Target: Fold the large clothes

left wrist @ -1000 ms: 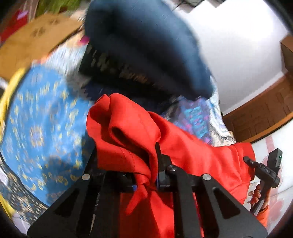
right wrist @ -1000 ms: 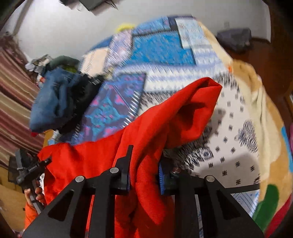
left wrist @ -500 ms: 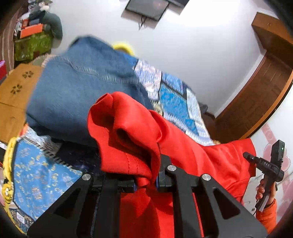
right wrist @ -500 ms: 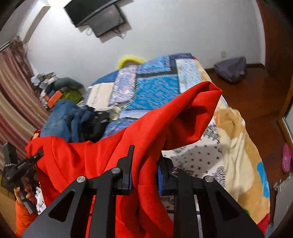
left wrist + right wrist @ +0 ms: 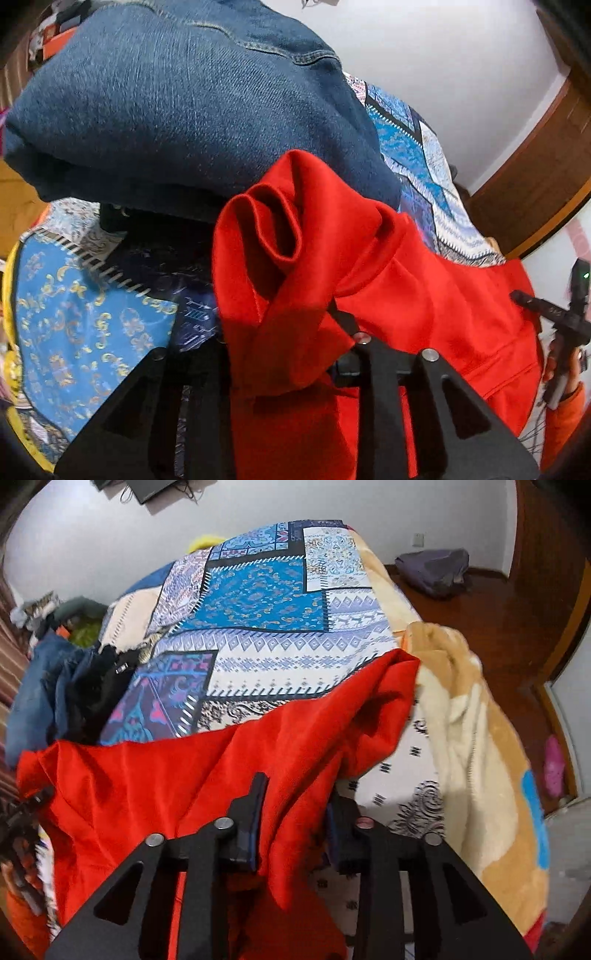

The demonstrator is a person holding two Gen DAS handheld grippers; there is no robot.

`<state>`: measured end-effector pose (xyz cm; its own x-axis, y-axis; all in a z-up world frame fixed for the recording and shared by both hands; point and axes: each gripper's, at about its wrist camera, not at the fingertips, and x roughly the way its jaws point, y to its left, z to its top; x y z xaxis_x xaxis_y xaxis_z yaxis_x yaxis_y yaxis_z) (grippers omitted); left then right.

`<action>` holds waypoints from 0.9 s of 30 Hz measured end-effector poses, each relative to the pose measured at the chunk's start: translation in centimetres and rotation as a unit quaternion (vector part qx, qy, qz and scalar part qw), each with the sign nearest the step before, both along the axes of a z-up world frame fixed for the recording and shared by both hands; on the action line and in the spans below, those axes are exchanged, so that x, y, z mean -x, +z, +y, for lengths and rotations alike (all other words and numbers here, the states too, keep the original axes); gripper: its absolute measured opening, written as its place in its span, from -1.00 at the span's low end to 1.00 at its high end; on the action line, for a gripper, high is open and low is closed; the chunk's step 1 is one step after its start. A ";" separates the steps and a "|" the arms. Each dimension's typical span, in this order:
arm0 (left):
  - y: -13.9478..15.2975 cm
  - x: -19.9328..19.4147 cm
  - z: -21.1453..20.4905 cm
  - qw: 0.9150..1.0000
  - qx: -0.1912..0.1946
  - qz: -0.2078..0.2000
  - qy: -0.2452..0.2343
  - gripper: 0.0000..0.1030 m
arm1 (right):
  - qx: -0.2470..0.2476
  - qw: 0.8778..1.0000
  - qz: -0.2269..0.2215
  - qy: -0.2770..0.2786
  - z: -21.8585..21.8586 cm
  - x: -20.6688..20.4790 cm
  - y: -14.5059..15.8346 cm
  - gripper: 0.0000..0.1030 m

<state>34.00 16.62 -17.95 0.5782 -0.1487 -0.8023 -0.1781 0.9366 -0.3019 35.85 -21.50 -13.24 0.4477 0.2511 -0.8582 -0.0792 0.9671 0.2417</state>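
While both of my hands are raised over the bed (image 5: 480, 709), its patchwork cover (image 5: 266, 602) of blue and white panels fills most of the right wrist view, with a tan blanket (image 5: 491, 738) along its right edge. Red garment (image 5: 229, 760) hangs stretched between my two grippers, above the cover near the bed's close end. Folded blue jeans (image 5: 177, 107) sit on the bed just behind the cloth on the left side; dark clothing lies under them. Left gripper (image 5: 280, 354): jaws narrow, pinching a bunched, rolled corner of the red garment. Right gripper (image 5: 295, 827): jaws narrow, red fabric clamped between them, one corner sticking up to the right. Wall-mounted screen (image 5: 151, 489) at the top edge, partly cut off.
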 end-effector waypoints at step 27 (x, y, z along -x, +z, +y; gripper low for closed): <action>-5.5 14.7 1.5 0.990 0.053 0.133 -0.020 0.16 | -0.025 0.999 0.036 -0.017 -3.3 17.9 -1.1 0.15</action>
